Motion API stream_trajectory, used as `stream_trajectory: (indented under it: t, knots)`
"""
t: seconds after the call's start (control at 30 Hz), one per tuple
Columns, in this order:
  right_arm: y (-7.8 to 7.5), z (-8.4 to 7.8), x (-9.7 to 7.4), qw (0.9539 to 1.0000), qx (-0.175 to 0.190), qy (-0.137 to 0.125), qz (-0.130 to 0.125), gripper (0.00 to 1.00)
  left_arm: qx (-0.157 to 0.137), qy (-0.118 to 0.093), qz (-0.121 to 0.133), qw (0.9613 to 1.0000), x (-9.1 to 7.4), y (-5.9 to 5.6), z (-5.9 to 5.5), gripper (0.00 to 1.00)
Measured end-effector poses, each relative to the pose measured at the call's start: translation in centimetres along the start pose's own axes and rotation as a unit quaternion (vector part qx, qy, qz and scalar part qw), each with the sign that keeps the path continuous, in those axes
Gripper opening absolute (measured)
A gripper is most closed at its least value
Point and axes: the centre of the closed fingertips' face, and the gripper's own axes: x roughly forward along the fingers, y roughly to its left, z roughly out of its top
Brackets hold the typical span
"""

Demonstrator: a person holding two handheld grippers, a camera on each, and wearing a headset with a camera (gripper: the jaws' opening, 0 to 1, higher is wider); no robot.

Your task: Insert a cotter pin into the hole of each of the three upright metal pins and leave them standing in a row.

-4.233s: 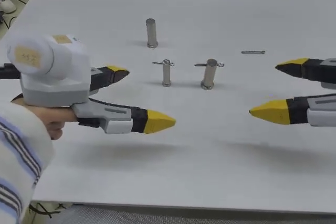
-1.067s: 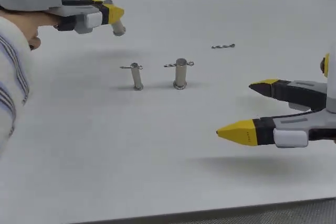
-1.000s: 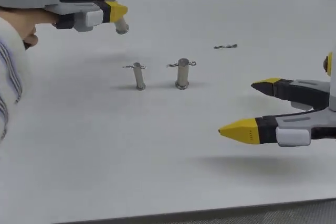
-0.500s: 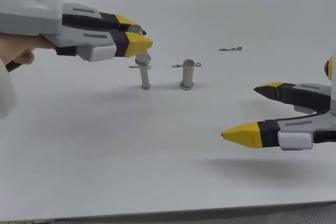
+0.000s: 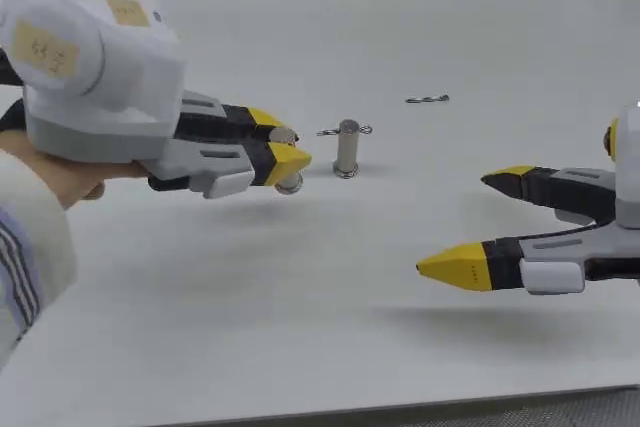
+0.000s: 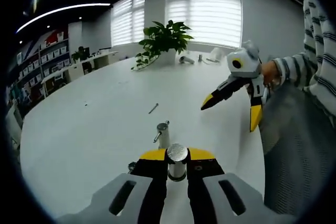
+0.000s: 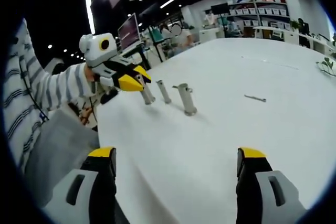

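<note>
Left gripper (image 5: 292, 149) closed around a bare metal pin (image 6: 177, 161) held upright, just beside a thinner pin (image 7: 164, 92) and a thicker pin (image 5: 347, 147) with a cotter pin (image 5: 328, 132) through it, standing on the white table (image 5: 300, 327), a loose cotter pin (image 5: 427, 99) lying beyond, right gripper (image 5: 452, 224) wide open and well apart

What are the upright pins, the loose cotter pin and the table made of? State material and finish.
Upright pins: likely steel, satin grey with a pale sheen along the side. Loose cotter pin: seemingly thin metal wire, grey; finish too small to tell. Table: smooth matte white, possibly laminate; soft shadows, no sharp reflections.
</note>
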Motion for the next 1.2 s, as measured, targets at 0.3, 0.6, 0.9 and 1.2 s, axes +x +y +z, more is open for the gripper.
stream_trajectory:
  t: [0.3, 0.6, 0.9, 1.2]
  knots:
    - [-0.3, 0.2, 0.0, 0.9999, -0.002, -0.006, -0.01, 1.0, -0.013, 0.017, 0.0, 0.9998, 1.4, -0.5, -1.8, 0.11]
    - [-0.1, 0.1, 0.2, 1.0, -0.002, -0.003, -0.007, 1.0, -0.009, 0.03, 0.0, 0.9995, 2.0, -1.0, -3.1, 0.11]
    - [-0.1, 0.1, 0.2, 1.0, -0.008, 0.002, -0.005, 1.0, 0.0, 0.025, -0.001, 0.9997, 1.6, -1.6, -3.3, 0.11]
    - [0.0, -0.1, 0.1, 0.9996, -0.022, 0.018, 0.0, 1.0, 0.008, 0.005, 0.004, 0.9999, 1.4, -1.8, -3.3, 0.12]
